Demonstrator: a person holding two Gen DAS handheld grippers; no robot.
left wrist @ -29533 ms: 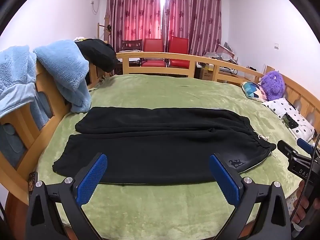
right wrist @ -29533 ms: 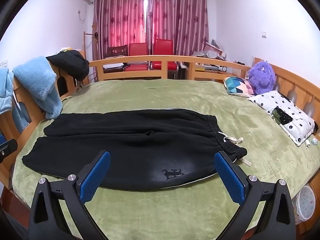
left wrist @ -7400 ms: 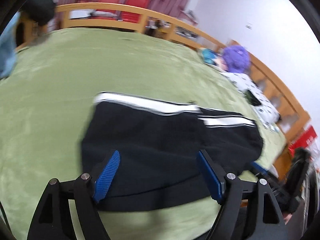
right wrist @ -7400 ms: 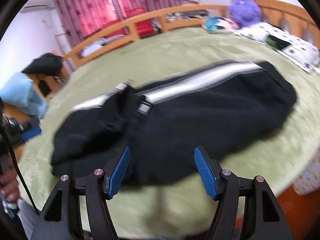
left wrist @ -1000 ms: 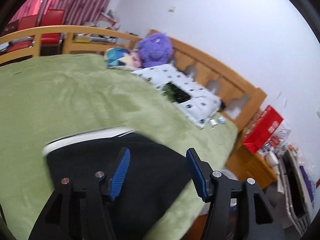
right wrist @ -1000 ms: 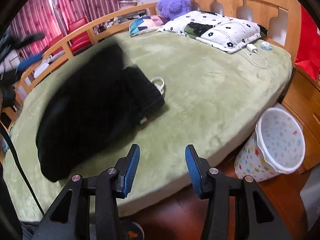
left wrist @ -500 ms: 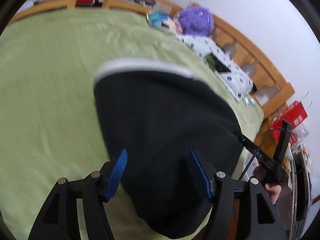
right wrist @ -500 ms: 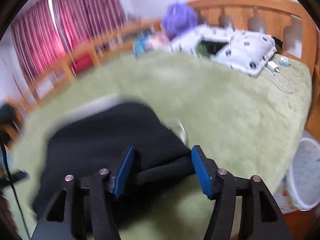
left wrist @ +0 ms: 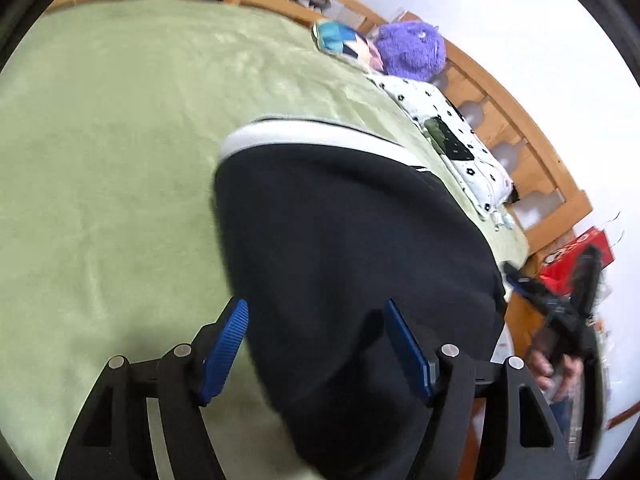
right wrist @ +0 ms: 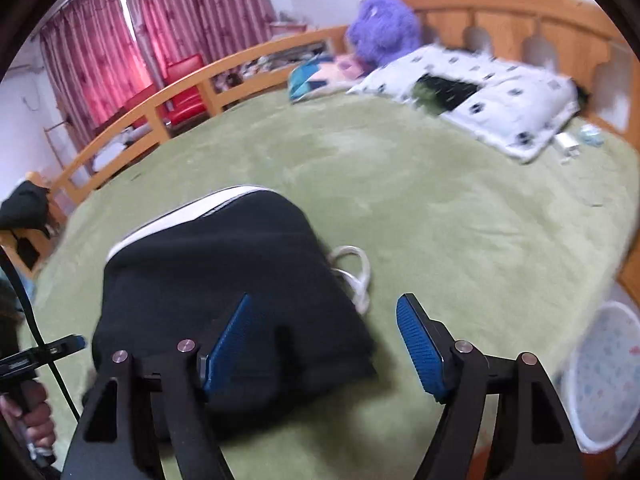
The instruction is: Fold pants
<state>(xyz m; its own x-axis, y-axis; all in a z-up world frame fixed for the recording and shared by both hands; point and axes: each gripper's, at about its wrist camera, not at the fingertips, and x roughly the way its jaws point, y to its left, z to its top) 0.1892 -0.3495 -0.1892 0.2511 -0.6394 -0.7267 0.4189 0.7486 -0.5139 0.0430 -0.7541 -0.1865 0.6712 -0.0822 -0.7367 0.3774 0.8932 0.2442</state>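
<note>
The black pants (left wrist: 352,248) with a white side stripe lie folded into a compact bundle on the green bed cover (left wrist: 100,160). My left gripper (left wrist: 316,344) is open just above the bundle's near edge, empty. In the right wrist view the bundle (right wrist: 224,280) sits left of centre with its white drawstring (right wrist: 356,272) poking out on the right. My right gripper (right wrist: 324,340) is open and empty over the bundle's near right corner. The right gripper also shows in the left wrist view (left wrist: 560,312), held at the bed's right edge.
A spotted white pillow (right wrist: 496,96), a purple plush toy (right wrist: 380,28) and a colourful cushion (right wrist: 312,74) lie by the wooden headboard (right wrist: 520,16). A white bin (right wrist: 608,376) stands on the floor at right. The wooden rail (right wrist: 160,108) rings the bed.
Both grippers have drawn back slightly from the folded bundle and steadied. The pants lie still, folded smaller than in the earliest frames.
</note>
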